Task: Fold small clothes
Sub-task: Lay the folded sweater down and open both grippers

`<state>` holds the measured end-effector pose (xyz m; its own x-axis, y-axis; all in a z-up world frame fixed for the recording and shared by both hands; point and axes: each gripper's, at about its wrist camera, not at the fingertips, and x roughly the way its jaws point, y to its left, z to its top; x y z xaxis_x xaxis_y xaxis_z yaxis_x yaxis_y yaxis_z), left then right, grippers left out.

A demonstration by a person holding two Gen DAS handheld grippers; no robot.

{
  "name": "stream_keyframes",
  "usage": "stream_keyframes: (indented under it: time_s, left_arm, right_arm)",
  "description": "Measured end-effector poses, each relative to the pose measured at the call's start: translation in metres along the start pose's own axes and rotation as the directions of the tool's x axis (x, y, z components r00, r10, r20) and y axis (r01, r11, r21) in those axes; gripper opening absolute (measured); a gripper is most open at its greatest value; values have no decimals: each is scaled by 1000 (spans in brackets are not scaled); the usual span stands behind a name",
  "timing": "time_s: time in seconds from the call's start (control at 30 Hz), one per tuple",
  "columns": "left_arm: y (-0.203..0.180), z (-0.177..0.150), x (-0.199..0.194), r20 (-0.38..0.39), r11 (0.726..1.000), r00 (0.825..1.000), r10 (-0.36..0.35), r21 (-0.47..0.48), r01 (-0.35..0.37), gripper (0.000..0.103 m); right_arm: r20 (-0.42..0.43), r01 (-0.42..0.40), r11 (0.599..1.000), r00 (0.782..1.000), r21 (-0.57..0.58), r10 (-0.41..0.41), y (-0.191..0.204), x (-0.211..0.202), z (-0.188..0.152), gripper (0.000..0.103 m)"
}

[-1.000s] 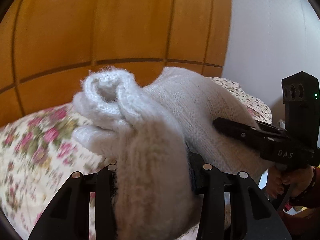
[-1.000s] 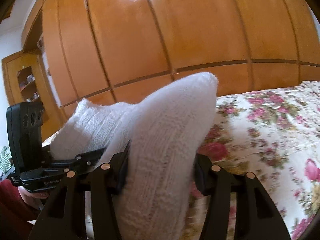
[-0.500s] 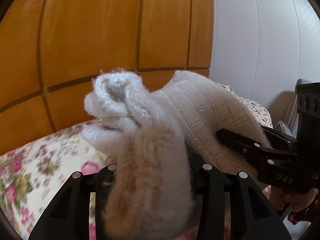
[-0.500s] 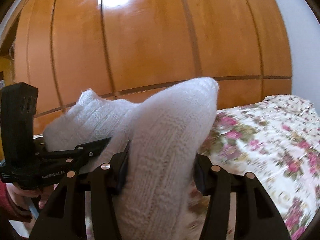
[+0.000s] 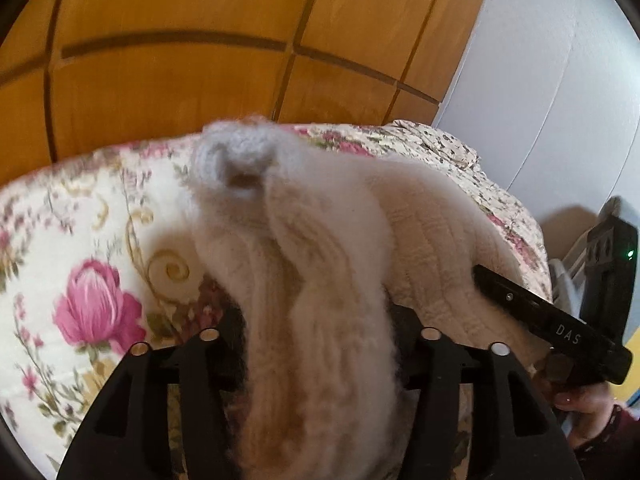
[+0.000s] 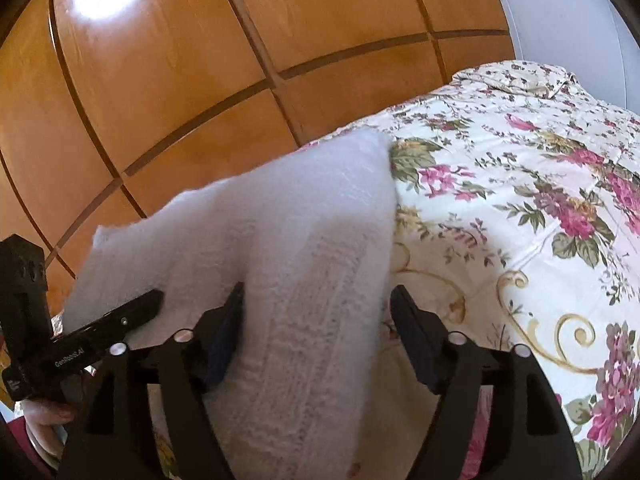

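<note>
Holding one white knitted garment [image 5: 320, 300] between them, both tongs sit low over the bed [image 6: 520, 220]. The left tongs [image 5: 316, 320] are closed on a bunched, fuzzy part of the knit, which fills the gap between the fingers from 6 o'clock up to centre frame. The right tongs [image 6: 316, 320] grip a flatter, ribbed part: the left finger presses the fabric, while the right finger stands slightly apart from it, so this grip is judged loose.

Risks from here:
- The knit may slip out of the right tongs, because only one finger is seen bearing on it.
- Fuzzy yarn may snag on a finger when the tongs let go, dragging the fold out of shape.
- The bunched end at 12 o'clock of the left view may unroll, since nothing holds it.

Beyond the fingers, the garment spans between the two tongs; each tool shows in the other view, at 4 o'clock and at 8 o'clock. The flowered bed cover lies under and past the garment. Wooden wardrobe doors [image 6: 200, 100] stand farthest, at 12 o'clock.
</note>
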<state>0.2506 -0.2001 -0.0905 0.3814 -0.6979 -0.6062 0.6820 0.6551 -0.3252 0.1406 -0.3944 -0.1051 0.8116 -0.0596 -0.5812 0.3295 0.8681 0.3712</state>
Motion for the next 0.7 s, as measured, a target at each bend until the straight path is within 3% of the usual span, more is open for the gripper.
stream_keyframes:
  time_s: [0.03, 0.13, 0.33, 0.4, 0.47, 0.57, 0.7]
  left_arm:
    - [2, -1, -2, -5, 999, 1000, -18, -27, 18, 64]
    - [15, -15, -18, 18, 991, 997, -72, -115, 74, 66]
    - [18, -25, -39, 82, 988, 996, -25, -152, 38, 69]
    - [21, -28, -41, 78, 984, 997, 22, -179, -8, 74]
    - [28, -30, -37, 44, 978, 997, 58, -202, -47, 74]
    - [35, -32, -30, 4, 972, 998, 61, -228, -59, 74]
    - [23, -30, -36, 1, 977, 993, 115, -180, -113, 86]
  right_arm:
    - [0, 5, 1000, 1000, 10, -5, -1, -3, -1, 83]
    - [53, -10, 1000, 999, 27, 9, -5, -24, -7, 83]
    - [140, 81, 997, 987, -13, -79, 8, -59, -18, 83]
    - [116, 143, 990, 983, -14, -140, 8, -55, -21, 84]
    - [28, 210, 976, 978, -59, -208, 9, -36, -28, 84]
    - [44, 201, 976, 979, -90, -197, 10, -30, -37, 85]
    - [17, 189, 981, 982, -46, -188, 3, -31, -34, 91]
